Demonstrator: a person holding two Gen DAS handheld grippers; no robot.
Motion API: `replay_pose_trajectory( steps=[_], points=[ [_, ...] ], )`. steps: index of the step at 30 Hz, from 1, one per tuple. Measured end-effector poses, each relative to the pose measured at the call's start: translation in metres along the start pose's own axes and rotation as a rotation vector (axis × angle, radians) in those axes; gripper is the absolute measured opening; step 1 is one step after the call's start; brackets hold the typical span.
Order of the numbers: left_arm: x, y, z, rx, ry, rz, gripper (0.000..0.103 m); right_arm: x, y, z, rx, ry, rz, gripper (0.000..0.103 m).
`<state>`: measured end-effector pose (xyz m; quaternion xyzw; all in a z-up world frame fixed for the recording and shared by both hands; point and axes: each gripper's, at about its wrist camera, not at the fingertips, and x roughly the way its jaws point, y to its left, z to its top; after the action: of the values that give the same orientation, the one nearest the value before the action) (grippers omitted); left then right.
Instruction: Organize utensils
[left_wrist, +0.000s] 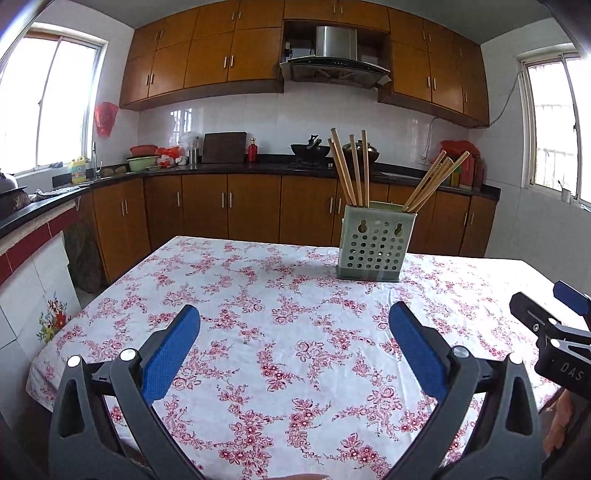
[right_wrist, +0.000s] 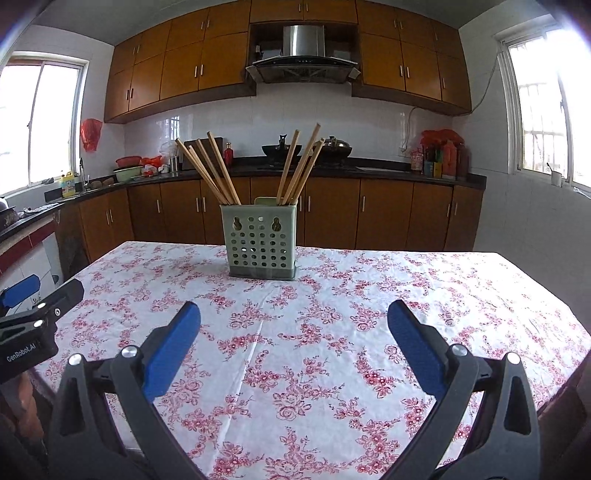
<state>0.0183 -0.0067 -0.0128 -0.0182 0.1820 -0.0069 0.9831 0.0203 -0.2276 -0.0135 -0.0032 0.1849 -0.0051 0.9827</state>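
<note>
1. Standing upright on the far middle of the bench (right_wrist: 369, 332), which wears a white cloth printed with pink flowers, the pale green perforated plastic utensil holder (right_wrist: 261, 240) has wooden chopsticks in two bundles: the left bundle (right_wrist: 207, 170) leans left, the right bundle (right_wrist: 301, 166) leans right.
2. No utensil lies loose on the cloth in either view, so sorting looks finished or nearly so.
3. Any tidying should pinch one stick high and lift straight, so the light holder does not tip.
4. Both the left claw (left_wrist: 293, 343) and the right claw (right_wrist: 293, 343) hover spread wide and empty, well short of the holder.
</note>
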Motion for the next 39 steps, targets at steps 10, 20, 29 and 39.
replay_pose_trajectory(
  steps=[10, 20, 29, 39],
  points=[
    [-0.0014, 0.0000, 0.0007, -0.003, 0.001, 0.001, 0.101, -0.0012, -0.0038, -0.0025, 0.009, 0.004, -0.003, 0.099],
    [-0.0014, -0.0010, -0.0001, -0.006, 0.007, -0.002, 0.101, -0.0005, -0.0053, -0.0039, 0.014, 0.007, -0.001, 0.099],
    [-0.0013, -0.0007, -0.0001, -0.007, 0.010, -0.002, 0.101, -0.0006, -0.0055, -0.0039, 0.016, 0.007, -0.002, 0.099],
    [-0.0016, -0.0003, -0.0010, -0.008, 0.012, -0.004, 0.101, -0.0007, -0.0055, -0.0040, 0.016, 0.007, -0.001, 0.099]
  ],
)
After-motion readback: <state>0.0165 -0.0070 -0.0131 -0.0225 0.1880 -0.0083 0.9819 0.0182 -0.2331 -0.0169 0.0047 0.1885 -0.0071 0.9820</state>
